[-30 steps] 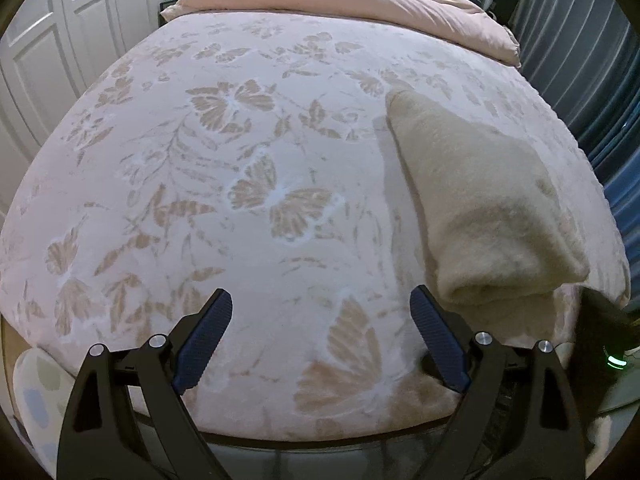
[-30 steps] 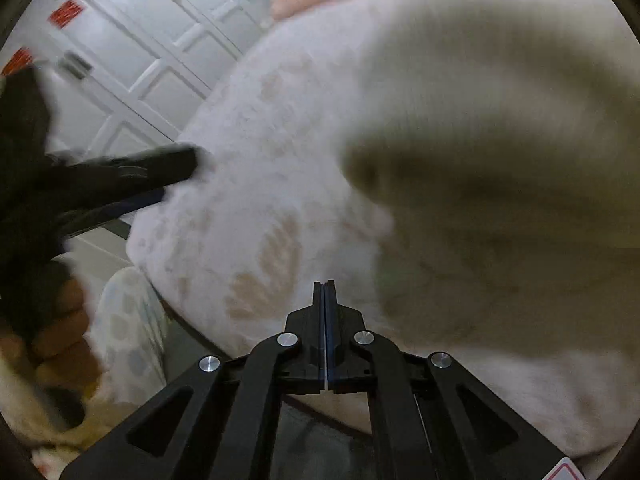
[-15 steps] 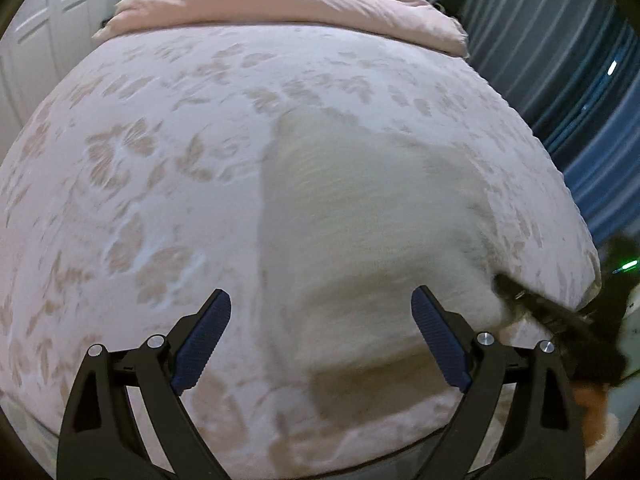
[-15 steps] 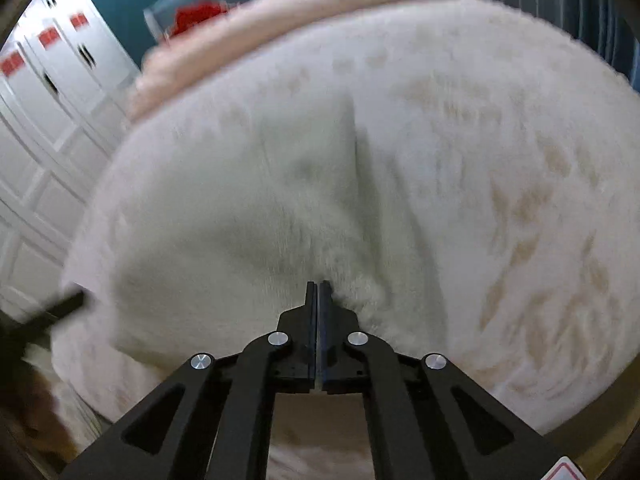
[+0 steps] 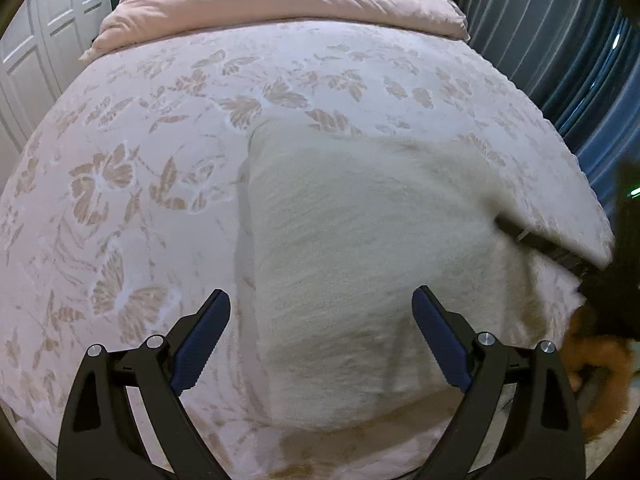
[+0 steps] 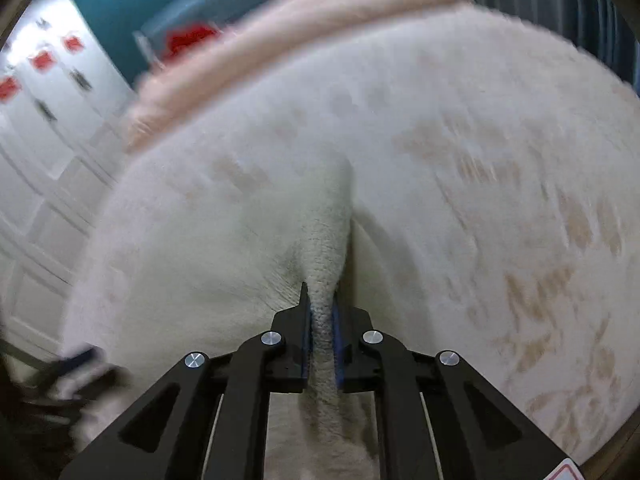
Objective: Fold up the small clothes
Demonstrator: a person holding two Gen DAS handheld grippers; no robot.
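Observation:
A cream fleece garment (image 5: 360, 248) lies on the bed near its front edge. My left gripper (image 5: 321, 320) is open just above the garment's near part and holds nothing. My right gripper (image 6: 321, 312) is shut on a pinched fold of the garment (image 6: 316, 240), which runs up between its fingers. In the left wrist view the right gripper (image 5: 552, 248) reaches in from the right and grips the garment's right edge. The right wrist view is blurred.
The bed has a pink butterfly-pattern cover (image 5: 160, 160) and a folded pink duvet (image 5: 280, 0) at the far end. White cupboard doors (image 5: 36, 52) stand at the left, blue curtains (image 5: 580, 60) at the right. A hand (image 5: 596, 360) shows at the lower right.
My left gripper swung right, so the garment now lies in front of it. My right gripper, shut and empty before, now pinches a fold of the garment.

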